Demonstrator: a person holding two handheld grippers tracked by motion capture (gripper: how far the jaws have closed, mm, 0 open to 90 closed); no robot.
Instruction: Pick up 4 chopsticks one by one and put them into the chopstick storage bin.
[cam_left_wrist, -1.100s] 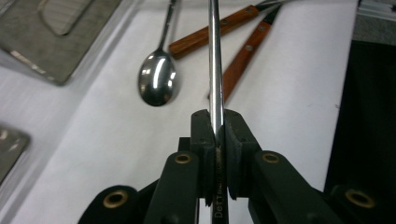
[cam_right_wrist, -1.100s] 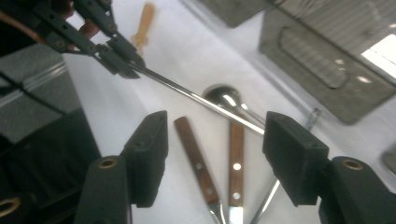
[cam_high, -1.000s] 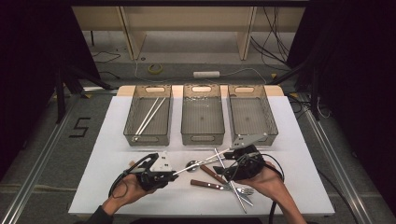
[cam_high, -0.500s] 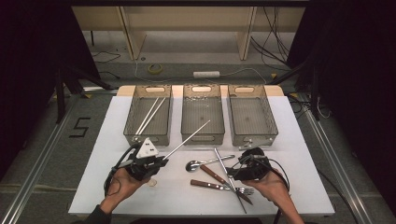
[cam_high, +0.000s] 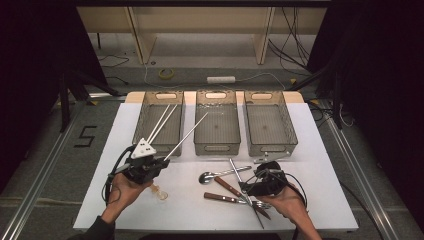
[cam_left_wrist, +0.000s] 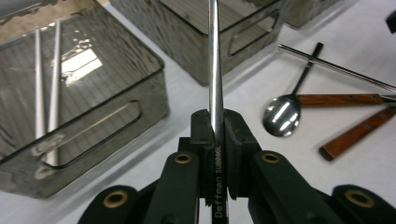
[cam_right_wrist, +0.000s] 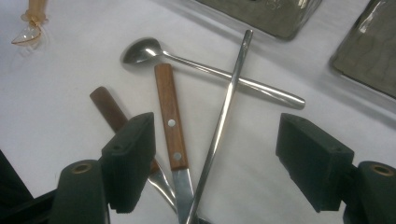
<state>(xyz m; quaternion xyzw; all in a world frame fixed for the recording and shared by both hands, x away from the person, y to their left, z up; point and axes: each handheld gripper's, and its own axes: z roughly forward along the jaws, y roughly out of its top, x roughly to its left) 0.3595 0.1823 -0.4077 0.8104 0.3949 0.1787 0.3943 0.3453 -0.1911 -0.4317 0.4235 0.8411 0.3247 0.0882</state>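
left gripper view: jaws of left gripper (cam_left_wrist: 215, 135) pressed together on a metal chopstick (cam_left_wrist: 215, 70), gripped at its lower end, shaft running straight ahead from between the fingertips and over the near wall of the middle bin (cam_left_wrist: 243, 32). ahead and to the left of the fingers, left bin (cam_left_wrist: 93, 116) with two more chopsticks (cam_left_wrist: 46, 93) lying inside. to the right of the fingers, on the white table (cam_left_wrist: 364, 177), metal spoon (cam_left_wrist: 282, 116) and two wooden handles (cam_left_wrist: 345, 99).

high view: left gripper (cam_high: 161, 161) lifted above the table, chopstick (cam_high: 187, 136) slanting up and away from the fingertips toward the middle bin (cam_high: 216, 145). right gripper (cam_high: 246, 187) low over the heap of cutlery.

right gripper view: jaws of right gripper (cam_right_wrist: 217, 154) standing wide apart, just been opening, gripping nothing. between the fingers, on the table, another metal chopstick (cam_right_wrist: 224, 116) lying across the spoon's handle (cam_right_wrist: 224, 77), and beside it a wooden-handled knife (cam_right_wrist: 170, 121). under the left finger (cam_right_wrist: 130, 158), a darker wooden handle (cam_right_wrist: 107, 112). far ahead to the left, small amber plastic spoon (cam_right_wrist: 30, 28).
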